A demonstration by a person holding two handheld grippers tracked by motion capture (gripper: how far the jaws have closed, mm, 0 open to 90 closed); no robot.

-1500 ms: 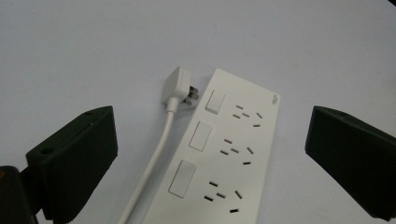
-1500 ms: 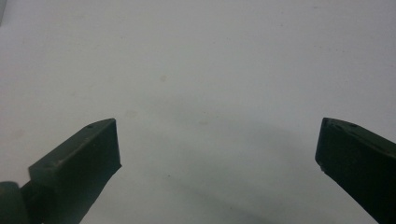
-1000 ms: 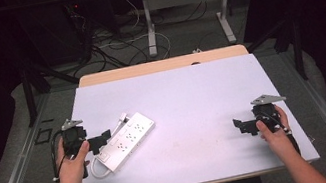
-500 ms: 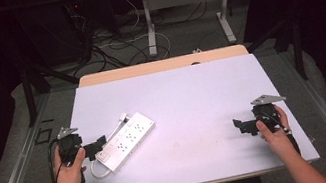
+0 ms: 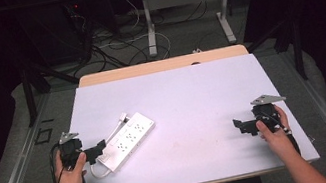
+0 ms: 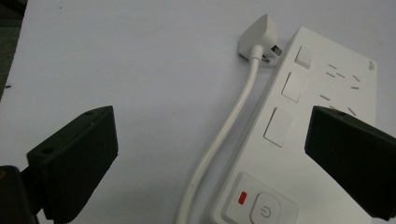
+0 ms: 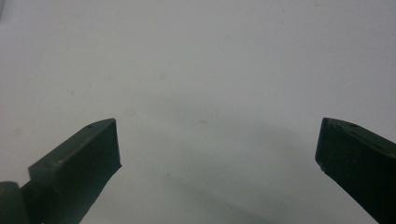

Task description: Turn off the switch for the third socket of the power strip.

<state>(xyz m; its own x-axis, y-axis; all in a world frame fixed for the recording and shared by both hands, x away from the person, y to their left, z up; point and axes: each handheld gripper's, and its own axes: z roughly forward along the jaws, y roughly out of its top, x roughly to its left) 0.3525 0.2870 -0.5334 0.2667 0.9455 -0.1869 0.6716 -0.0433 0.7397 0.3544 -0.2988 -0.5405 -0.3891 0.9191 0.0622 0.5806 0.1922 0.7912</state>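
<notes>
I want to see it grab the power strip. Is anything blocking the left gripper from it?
No. The left gripper is open right beside the power strip, with the strip's own white cord between its fingers.

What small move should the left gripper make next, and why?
Probably ease the left gripper forward a little: its jaws stand wide open, with the power strip's near end and white cord between them but nothing gripped.

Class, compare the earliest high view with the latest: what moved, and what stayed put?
The left gripper drew back from the power strip toward the table's left edge, jaws open around nothing. The strip, its cord and plug, and the right gripper stayed in place.
</notes>
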